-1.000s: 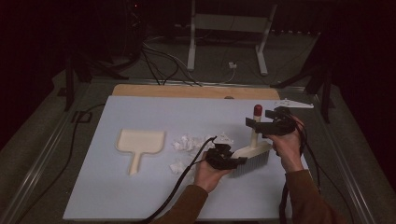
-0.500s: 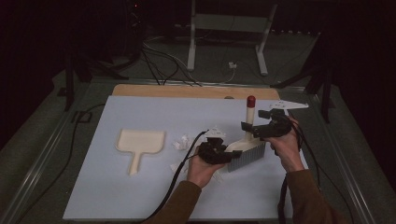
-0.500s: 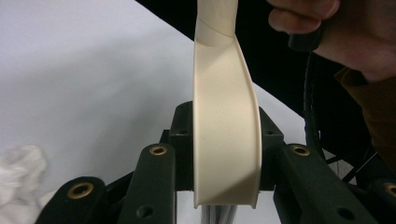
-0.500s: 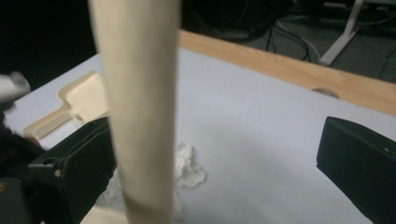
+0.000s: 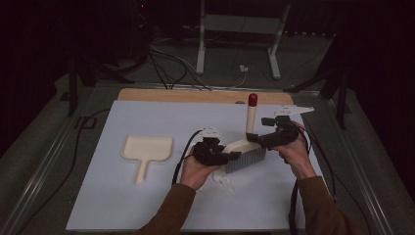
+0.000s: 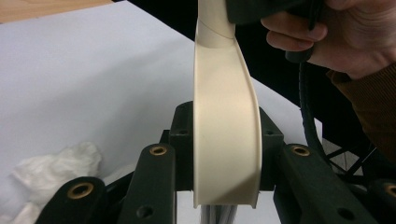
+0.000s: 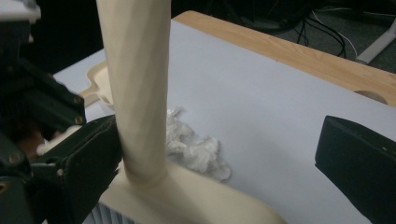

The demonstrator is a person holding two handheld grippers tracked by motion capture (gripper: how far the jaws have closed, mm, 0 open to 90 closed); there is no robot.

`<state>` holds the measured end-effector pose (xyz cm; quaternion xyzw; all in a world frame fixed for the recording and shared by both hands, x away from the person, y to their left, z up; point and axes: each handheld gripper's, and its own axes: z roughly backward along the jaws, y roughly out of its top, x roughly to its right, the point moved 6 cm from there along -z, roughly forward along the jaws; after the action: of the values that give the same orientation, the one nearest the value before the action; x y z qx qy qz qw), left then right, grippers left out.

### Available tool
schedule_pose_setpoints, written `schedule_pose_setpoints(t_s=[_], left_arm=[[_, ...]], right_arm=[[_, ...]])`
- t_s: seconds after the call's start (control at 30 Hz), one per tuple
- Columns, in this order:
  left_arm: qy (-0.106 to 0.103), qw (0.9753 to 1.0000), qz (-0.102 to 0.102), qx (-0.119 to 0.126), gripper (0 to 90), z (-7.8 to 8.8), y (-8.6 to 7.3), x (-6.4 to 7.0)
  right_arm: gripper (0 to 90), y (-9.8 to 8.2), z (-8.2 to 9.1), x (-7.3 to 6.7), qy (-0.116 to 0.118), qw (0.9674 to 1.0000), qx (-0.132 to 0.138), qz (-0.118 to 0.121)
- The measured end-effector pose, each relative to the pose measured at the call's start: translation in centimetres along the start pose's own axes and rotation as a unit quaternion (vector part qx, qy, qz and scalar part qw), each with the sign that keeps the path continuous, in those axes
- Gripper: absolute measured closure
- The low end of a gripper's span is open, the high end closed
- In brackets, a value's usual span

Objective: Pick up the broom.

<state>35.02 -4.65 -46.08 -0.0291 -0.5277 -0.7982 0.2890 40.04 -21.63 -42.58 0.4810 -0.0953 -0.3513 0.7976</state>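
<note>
A cream brush [image 5: 250,122] with a red-tipped handle and grey bristles stands on the white mat, handle upright. My left gripper [image 5: 218,155] is shut on the brush head [image 6: 226,84], one jaw pressing each side of its cream back. My right gripper [image 5: 264,138] is open at the foot of the handle [image 7: 137,84]. The handle rests beside its left jaw, and its other jaw stands far off to the right. A cream dustpan [image 5: 147,149] lies flat on the mat to the left. Crumpled white tissue [image 7: 196,151] lies by the brush.
A white mat [image 5: 122,196] covers the table, with a wooden strip [image 5: 195,95] along its far edge. More crumpled tissue [image 5: 222,182] lies by the left hand. Black cables trail from both grippers toward the near edge. Metal stand legs [image 5: 235,44] sit on the floor beyond.
The brush handle has swung from tilted to upright and shifted left. Both hands moved a little left with it, and the left gripper now clamps the brush head.
</note>
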Motion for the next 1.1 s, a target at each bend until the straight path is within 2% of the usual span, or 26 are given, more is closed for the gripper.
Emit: schedule_pose_setpoints(t_s=[0.3, 0.57, 0.73, 0.8, 0.93, 0.97, 1.1], left_arm=[[0.002, 0.9999, -0.017, 0.003, 69.9, 2.4, 0.2, -2.2], [0.012, 0.9995, -0.029, -0.007, 69.9, 3.7, 0.3, -3.6], [0.006, 0.9994, -0.035, -0.005, 69.9, 4.4, 0.3, -4.2], [-0.004, 0.9990, -0.043, -0.006, 69.9, 4.8, 0.3, -4.5], [-0.013, 0.9986, -0.051, -0.011, 69.9, 5.3, 0.4, -4.7], [-0.023, 0.9982, -0.053, -0.014, 69.9, 5.6, 0.3, -4.9], [-0.034, 0.9975, -0.059, -0.020, 69.9, 6.0, 0.2, -5.1]], right_arm=[[0.5, 0.5, -1.0, -0.9, 0.019, 0.9996, -0.010, 0.020], [0.4, 0.7, -2.3, -1.1, 0.025, 0.9992, -0.023, 0.022], [0.5, 0.9, -3.1, -1.2, 0.034, 0.9985, -0.030, 0.029], [0.5, 1.0, -3.7, -1.3, 0.055, 0.9976, -0.030, 0.029], [0.4, 1.1, -4.2, -1.5, 0.072, 0.9961, -0.035, 0.037], [0.4, 1.2, -4.6, -1.8, 0.088, 0.9945, -0.039, 0.042], [0.5, 1.3, -5.3, -2.3, 0.112, 0.9910, -0.053, 0.050]])
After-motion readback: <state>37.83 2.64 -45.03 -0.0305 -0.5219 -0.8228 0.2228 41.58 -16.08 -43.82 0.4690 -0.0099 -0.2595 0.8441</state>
